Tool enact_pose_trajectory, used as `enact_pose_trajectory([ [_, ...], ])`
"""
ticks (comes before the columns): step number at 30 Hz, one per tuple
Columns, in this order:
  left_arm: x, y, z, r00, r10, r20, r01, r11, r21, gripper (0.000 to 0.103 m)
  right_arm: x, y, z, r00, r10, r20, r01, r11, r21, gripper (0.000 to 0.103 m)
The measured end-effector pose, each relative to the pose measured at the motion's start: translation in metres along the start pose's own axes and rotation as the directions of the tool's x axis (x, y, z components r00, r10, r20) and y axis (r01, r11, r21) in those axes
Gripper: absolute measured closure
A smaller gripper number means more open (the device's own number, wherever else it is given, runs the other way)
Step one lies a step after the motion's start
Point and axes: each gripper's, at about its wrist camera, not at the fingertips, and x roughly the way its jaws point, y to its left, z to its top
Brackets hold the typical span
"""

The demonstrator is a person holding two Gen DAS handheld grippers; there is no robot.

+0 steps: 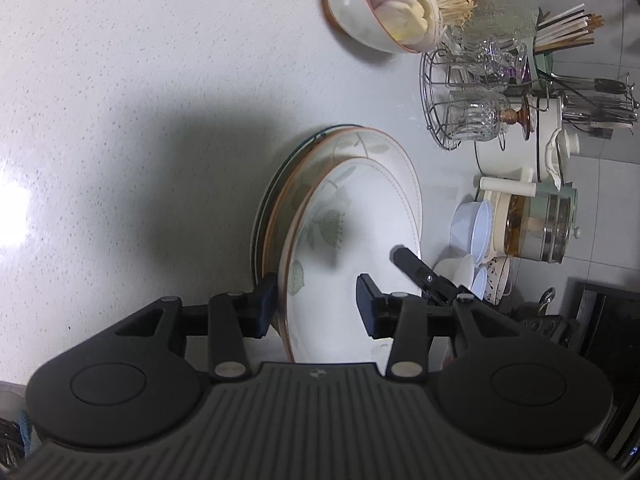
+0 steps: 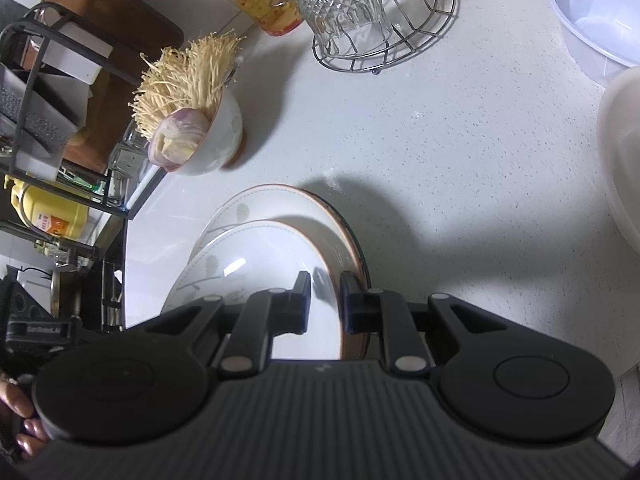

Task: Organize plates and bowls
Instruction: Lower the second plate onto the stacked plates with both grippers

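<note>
Top plate (image 1: 352, 232) on plate stack (image 1: 280, 184), mid-counter (image 1: 120, 80), tilted. Right gripper (image 2: 325, 300) clamped on near rim, steadying it. Left gripper (image 1: 316, 304) straddling opposite rim, jaws apart, no contact, probably letting go.

Light falls from overhead on the speckled white stone counter (image 1: 120, 80), and a hot white glare patch burns out its left edge in the left wrist view. A broad, soft-edged shadow pools beside the stacked cream leaf-patterned plates (image 1: 360, 208). In the right wrist view a bright streak glints on the top plate. Fisheye bending curves both frames' edges, and the glass tumblers in the wire rack (image 2: 384, 24) look slightly soft.
</note>
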Motion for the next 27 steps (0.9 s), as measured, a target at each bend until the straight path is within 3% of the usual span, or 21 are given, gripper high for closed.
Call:
enact_pose_trajectory([
  [13,-0.002,0.015,0.0,0.998,-0.018,-0.064,0.016,0.999,-0.031,0.054,0.005,0.01,0.004,0.999,-0.037,-0.015,0.036,0.997,-0.064,0.088],
  [27,-0.004,0.017,-0.006,0.998,-0.036,-0.058,0.034,0.999,-0.026,0.054,0.007,0.012,0.011,0.999,-0.035,0.02,0.036,0.998,-0.051,0.087],
])
